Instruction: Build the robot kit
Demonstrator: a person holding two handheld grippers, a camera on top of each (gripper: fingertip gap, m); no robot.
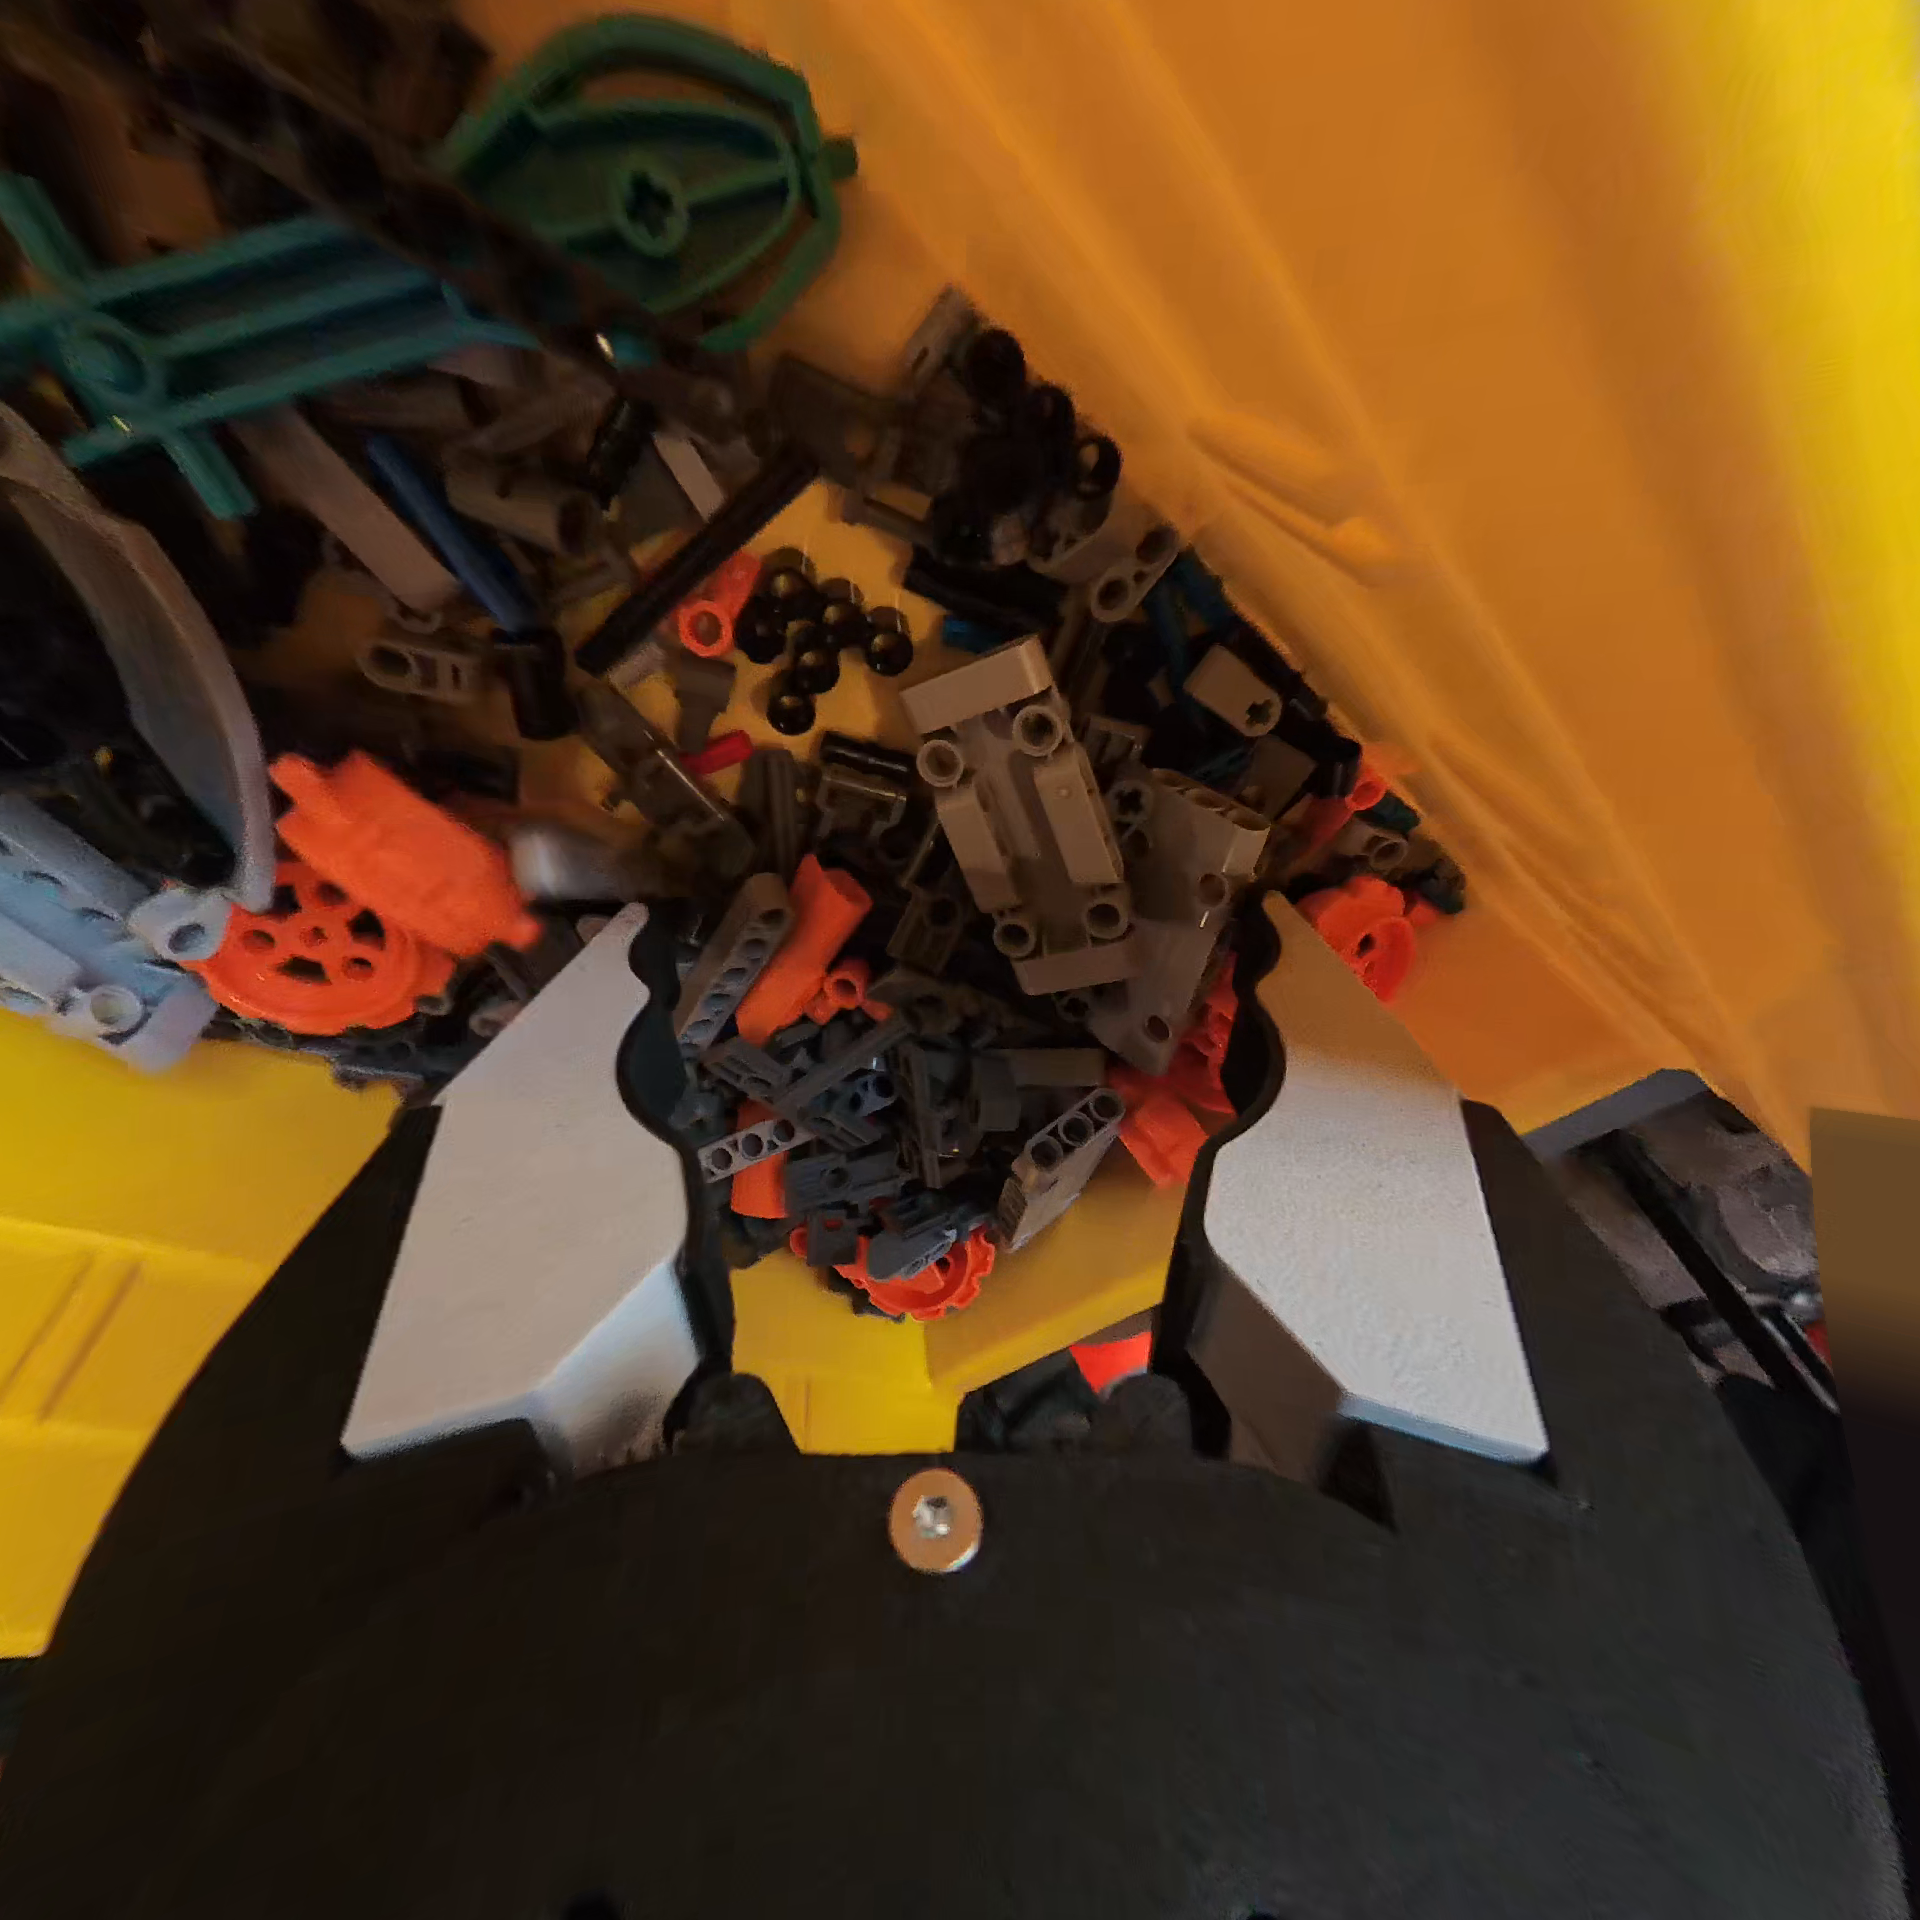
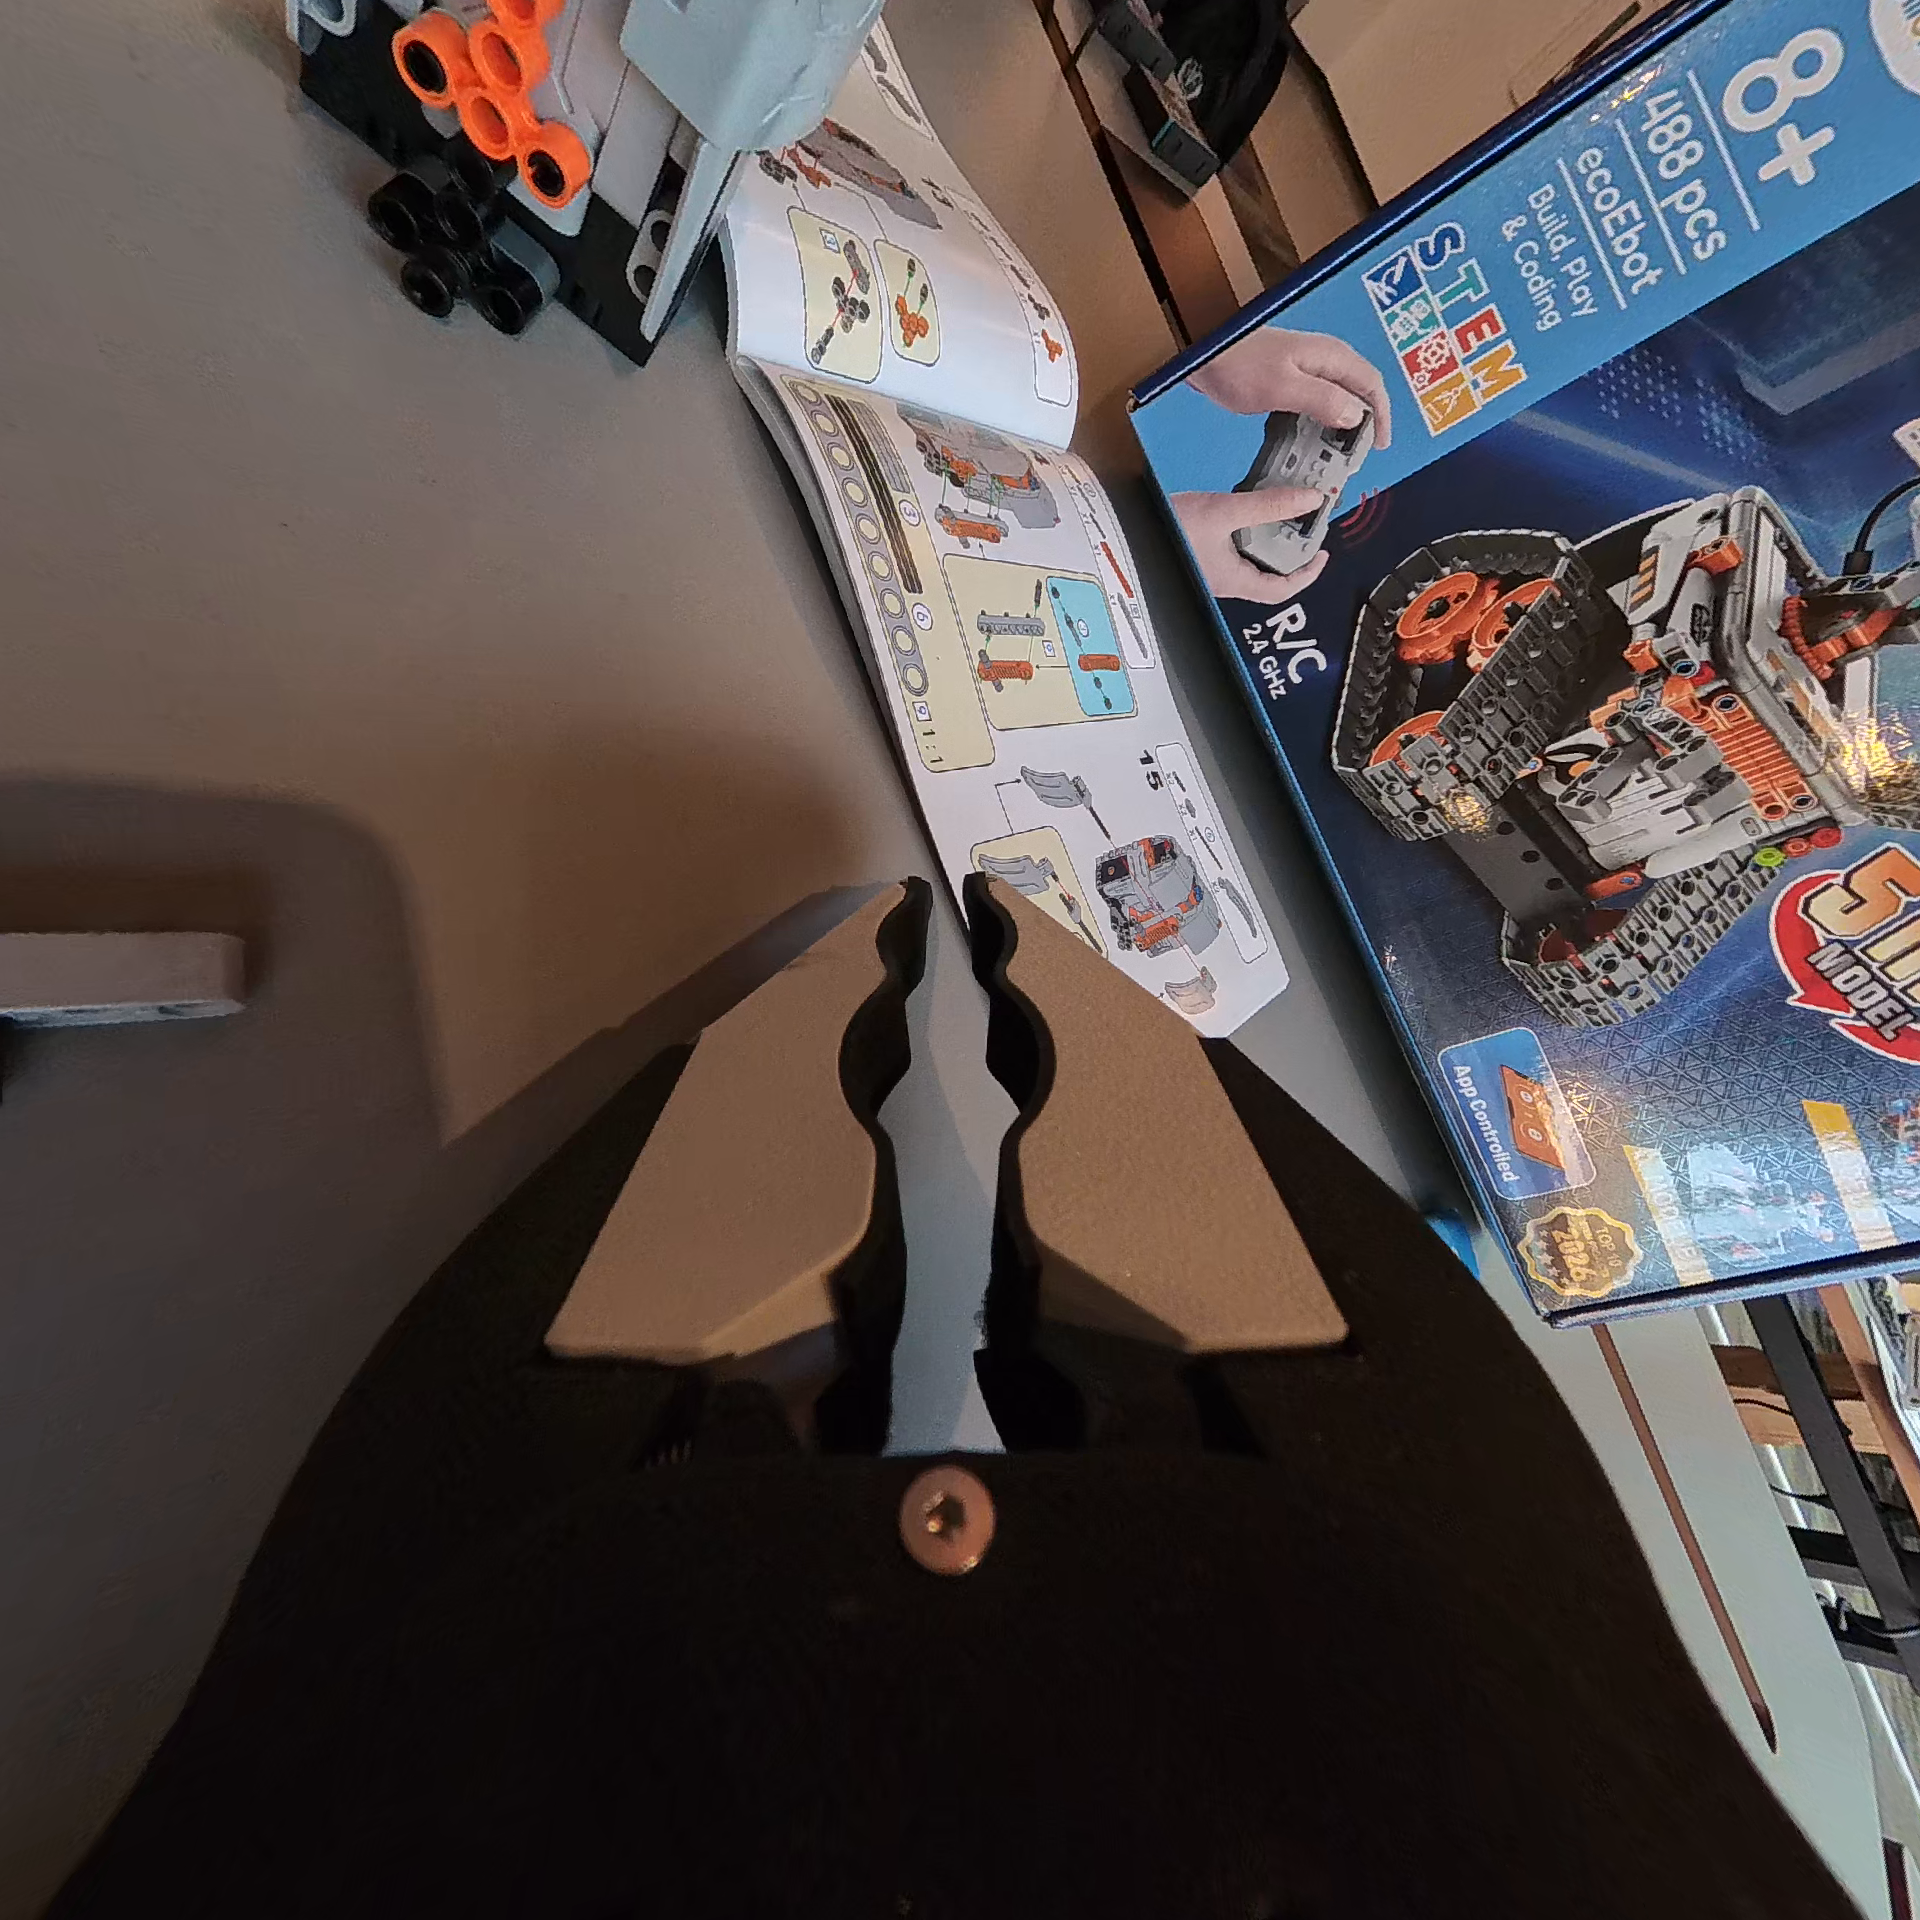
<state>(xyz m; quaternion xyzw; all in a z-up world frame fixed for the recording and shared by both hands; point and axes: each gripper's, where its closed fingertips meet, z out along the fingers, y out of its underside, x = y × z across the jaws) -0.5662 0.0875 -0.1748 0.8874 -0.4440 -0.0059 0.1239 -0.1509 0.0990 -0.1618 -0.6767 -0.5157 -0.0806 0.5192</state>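
The left tool hangs with its fingers spread wide over a heap of building-toy parts inside a yellow bin, gripping nothing; the fingertips flank the heap, close above it, though whether they touch any piece cannot be told; between them lie dark grey pin-hole beams, orange connectors and an orange gear at the near edge; just beyond, a tan block with round holes lies with its long axis running away from the camera, tilted slightly leftward; farther off sit a cluster of black rings, an orange toothed wheel at left, and green lattice pieces at the bin's far end; the yellow wall rises steeply along the right.

The right tool is nearly closed, a narrow slit left between its fingertips and nothing held in it; it hovers over a pale grey surface; just past its tips lies an open instruction booklet, its long axis stretching away toward the upper left; beside it on the right rests a blue toy box pictured with a tracked robot; at the far left stands a partly built model with orange ringed connectors and black pins; wooden furniture shows past the surface's far edge.
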